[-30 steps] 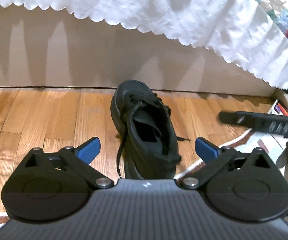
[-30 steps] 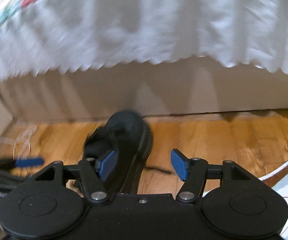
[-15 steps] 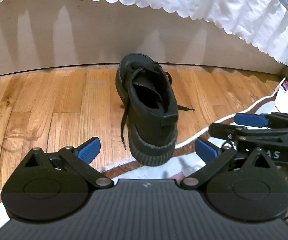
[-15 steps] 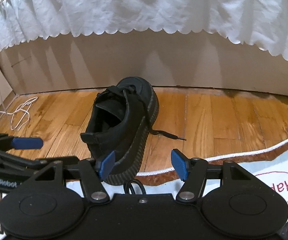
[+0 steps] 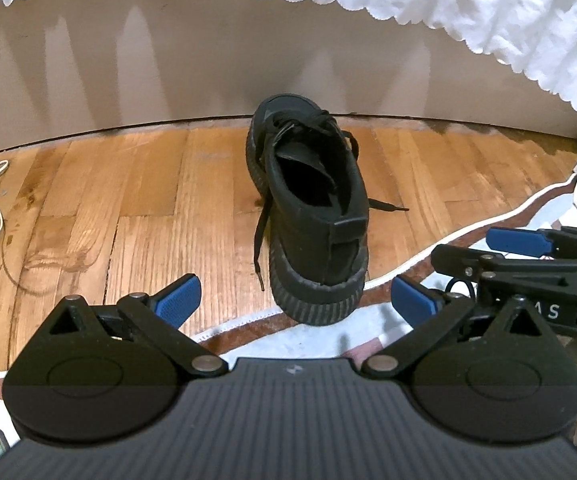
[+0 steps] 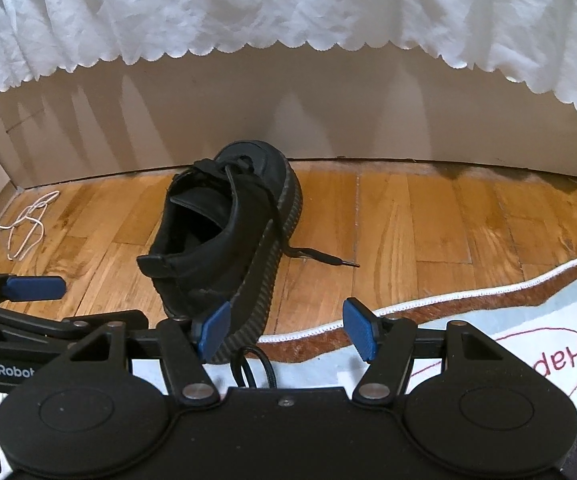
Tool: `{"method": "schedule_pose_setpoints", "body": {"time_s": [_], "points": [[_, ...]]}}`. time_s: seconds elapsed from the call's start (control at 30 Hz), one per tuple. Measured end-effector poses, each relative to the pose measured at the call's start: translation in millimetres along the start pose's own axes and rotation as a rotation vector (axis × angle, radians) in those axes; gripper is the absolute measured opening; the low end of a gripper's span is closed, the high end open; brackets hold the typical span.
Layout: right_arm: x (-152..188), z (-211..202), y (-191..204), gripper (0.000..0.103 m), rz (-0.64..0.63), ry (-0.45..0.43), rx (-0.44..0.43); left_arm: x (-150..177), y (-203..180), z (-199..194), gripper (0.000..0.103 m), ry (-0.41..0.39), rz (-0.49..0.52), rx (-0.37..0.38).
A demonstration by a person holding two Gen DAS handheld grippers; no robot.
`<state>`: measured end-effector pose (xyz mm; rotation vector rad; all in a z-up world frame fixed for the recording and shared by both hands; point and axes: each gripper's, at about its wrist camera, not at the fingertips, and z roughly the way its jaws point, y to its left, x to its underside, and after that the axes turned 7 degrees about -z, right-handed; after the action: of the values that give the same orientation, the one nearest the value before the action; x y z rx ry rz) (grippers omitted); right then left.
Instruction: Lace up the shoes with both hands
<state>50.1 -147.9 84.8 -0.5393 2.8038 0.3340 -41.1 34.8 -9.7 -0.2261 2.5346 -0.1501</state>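
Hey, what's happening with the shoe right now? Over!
Left gripper open, right gripper open, both empty. Black shoe on floor, laces loose. Nothing in the way.

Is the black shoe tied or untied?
Untied: the shoe's lace ends lie loose on the wooden floor.

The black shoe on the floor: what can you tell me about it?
The shoe is a black low-top with a thick ribbed sole, matte upper and heel tab. It stands upright, toe toward the wall, heel on the rug's edge, the rest on the wood floor. Its laces are loose, one end trailing on each side. Nothing grips it.
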Motion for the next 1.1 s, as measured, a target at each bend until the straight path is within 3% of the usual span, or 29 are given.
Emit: {"method": "schedule_pose_setpoints", "body": {"time_s": [0.33, 0.93, 1.1], "points": [[2.1, 0.1, 1.8, 0.067, -0.008, 0.008, 0.029, 2.6, -10.4, -4.7, 0.103, -0.049, 0.059, -0.066], [2.4, 5.1, 7.5, 0.067, -0.047, 0.045, 0.082, 1.5, -13.3, 4.2, 0.103, -0.010, 0.094, -0.101], [2.0, 5.1, 6.4, 0.067, -0.041, 0.044, 0.080, 4.4, -15.0, 1.2, 0.103, -0.036, 0.081, -0.119]]}}
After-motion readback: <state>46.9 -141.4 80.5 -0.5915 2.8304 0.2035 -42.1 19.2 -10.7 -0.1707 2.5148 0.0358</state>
